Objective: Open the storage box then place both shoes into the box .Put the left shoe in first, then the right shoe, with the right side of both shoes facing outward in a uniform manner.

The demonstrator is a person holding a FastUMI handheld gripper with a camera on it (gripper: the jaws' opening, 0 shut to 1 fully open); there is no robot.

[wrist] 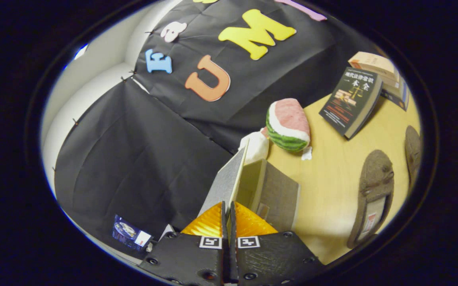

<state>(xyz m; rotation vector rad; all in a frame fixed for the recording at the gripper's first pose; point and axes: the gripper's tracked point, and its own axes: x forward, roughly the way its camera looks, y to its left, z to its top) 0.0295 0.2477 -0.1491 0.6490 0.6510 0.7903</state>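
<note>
Lid of the storage box (266,190) stands raised, with the gripper (228,210) closed at its lower edge.

The fingers (213,222) sit pressed together with almost no gap, right at the base of the upright lid (227,180); whether a thin edge of the lid is pinched between them cannot be told, but the raised lid suggests it is being swung or held open so the box mouth is free for the shoes. Beyond the box on the tabletop (332,178) lie two grey slippers: one (372,194) near the box's far side, the other (413,151) farther off still, both waiting outside. A watermelon toy (288,125) rests past the box by the wall, and books (352,101) lean well beyond it.
</note>
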